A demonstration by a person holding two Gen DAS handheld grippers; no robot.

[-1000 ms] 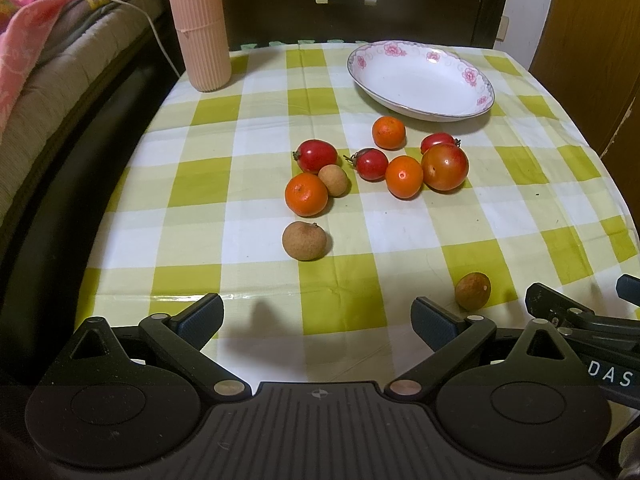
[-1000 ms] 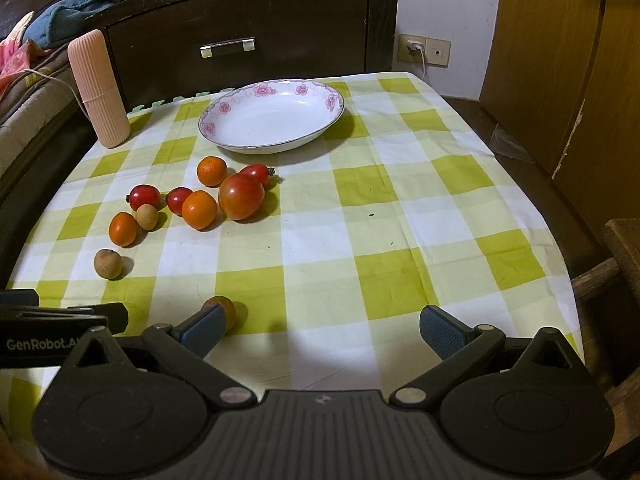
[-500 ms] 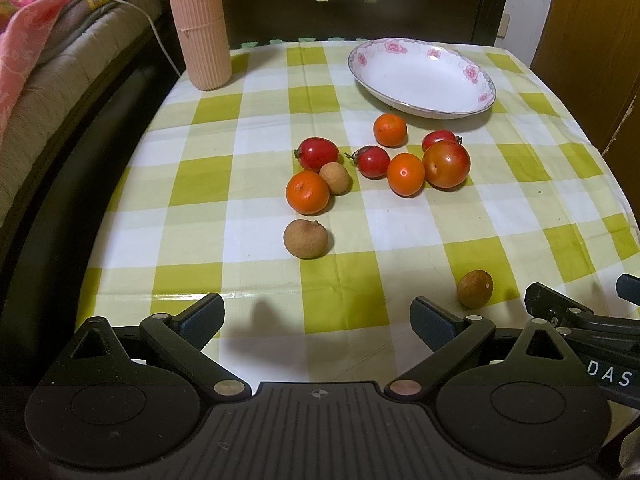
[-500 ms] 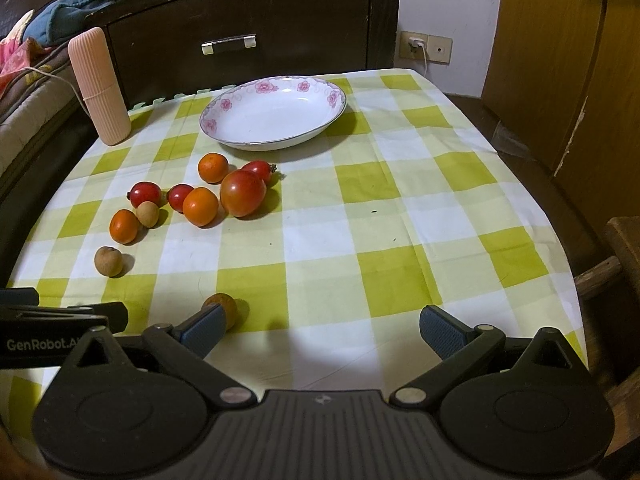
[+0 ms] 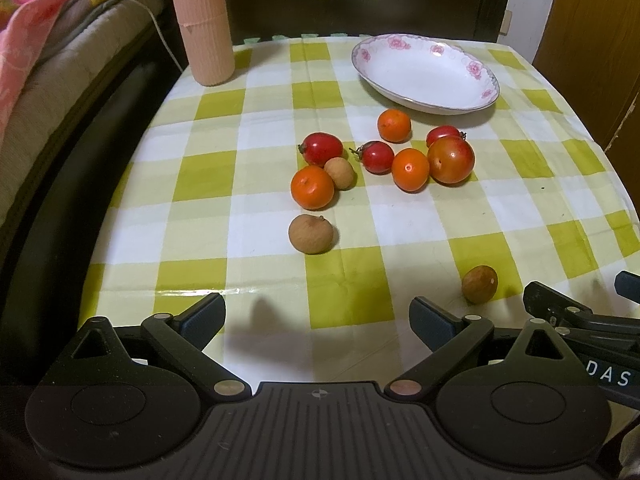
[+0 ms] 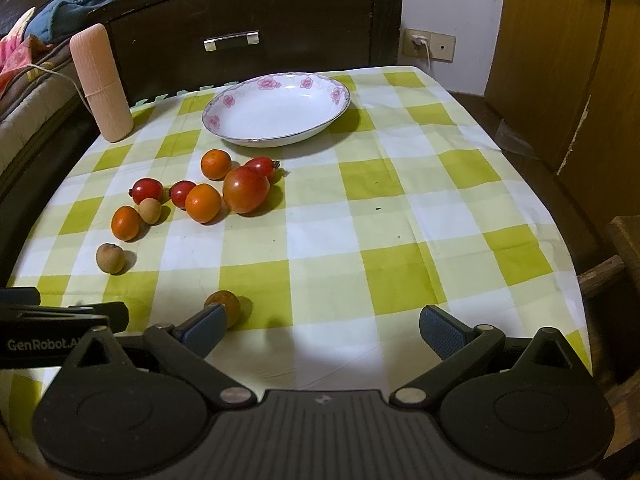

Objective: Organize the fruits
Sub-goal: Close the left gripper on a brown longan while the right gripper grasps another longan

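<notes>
Both grippers sit low over the near edge of the table (image 6: 440,184), which has a green-and-white checked cloth on it. The left gripper (image 5: 316,320) has its jaws spread wide with nothing between them, and the right gripper (image 6: 322,330) is just as wide and empty too.

The fruit is all loose on the cloth, none of it in the plate (image 6: 276,110), which sits empty toward the far edge. Most of it is bunched left of centre: a big tomato (image 6: 245,190) touching an orange fruit (image 6: 203,203), and a small red one (image 6: 262,166) behind the tomato that's mostly hidden in both views, so I can't say much about it. Two more small red ones (image 5: 322,148) (image 5: 376,157), another orange one (image 5: 394,125) nearer the plate, and a third orange one (image 5: 312,187) pressed against a small tan longan (image 5: 339,173).

A bigger brown longan (image 5: 311,234) lies on its own toward the left edge. One more brownish fruit (image 6: 226,304) sits near the front edge, partly covered by the right gripper's left finger pad (image 6: 204,330) in that view; it shows clear in the left wrist view.

A ribbed pink cylinder (image 6: 101,84) stands upright at the far left corner; its top is cut off in the left view.
</notes>
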